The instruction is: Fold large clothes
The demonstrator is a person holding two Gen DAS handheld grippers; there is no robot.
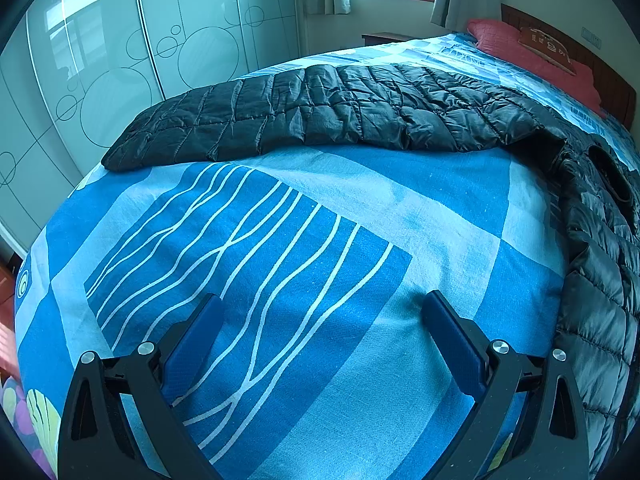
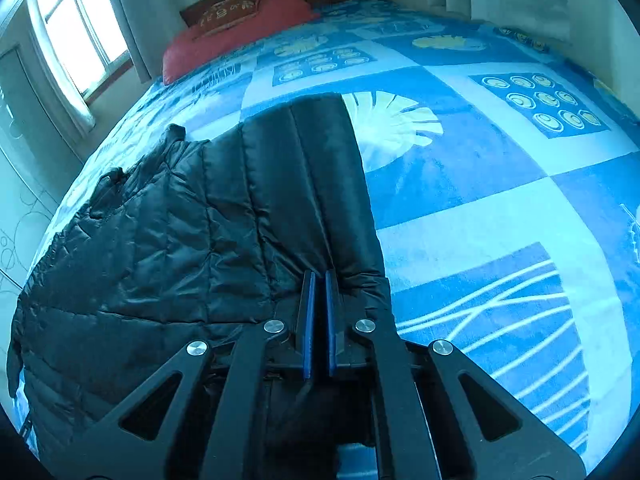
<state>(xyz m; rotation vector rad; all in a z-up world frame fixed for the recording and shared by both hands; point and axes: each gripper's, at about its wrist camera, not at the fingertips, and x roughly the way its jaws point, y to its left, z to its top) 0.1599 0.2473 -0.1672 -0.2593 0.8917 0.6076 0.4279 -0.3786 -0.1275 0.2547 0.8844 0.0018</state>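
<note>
- Jacket [image 2: 192,220] — black quilted puffer, spread on the blue patterned bedspread [image 1: 312,280], not yet folded as far as these views show.
- Right gripper [image 2: 319,280]: blue pads drawn together to a thin slit, sitting at the jacket's near right edge; fabric bunches and puckers right at the tips, so I judge it pinched on the hem, though the cloth between the pads is not clearly visible.
- Left gripper [image 1: 320,312]: jaws wide apart, nothing between them, hovering over bare bedspread.
- Key relation — in the left view a long sleeve [image 1: 280,120] runs across the frame, well apart from the open jaws, long axis roughly crosswise to the way the gripper points.
- Jacket body [image 1: 600,280] drops down the right side of that same view, just beside the left gripper's right finger.
- In the right view the body stretches away and to the left from the closed tips; collar end points toward the red pillow [image 2: 240,28] at the headboard.
- Judgement: the right hand is on the garment, the left is not; the left is nearer the spread sleeve, so that sleeve looks like its pick.
- Risk: slippery puffy shell, a thin pinch could slide off when lifted.
</note>
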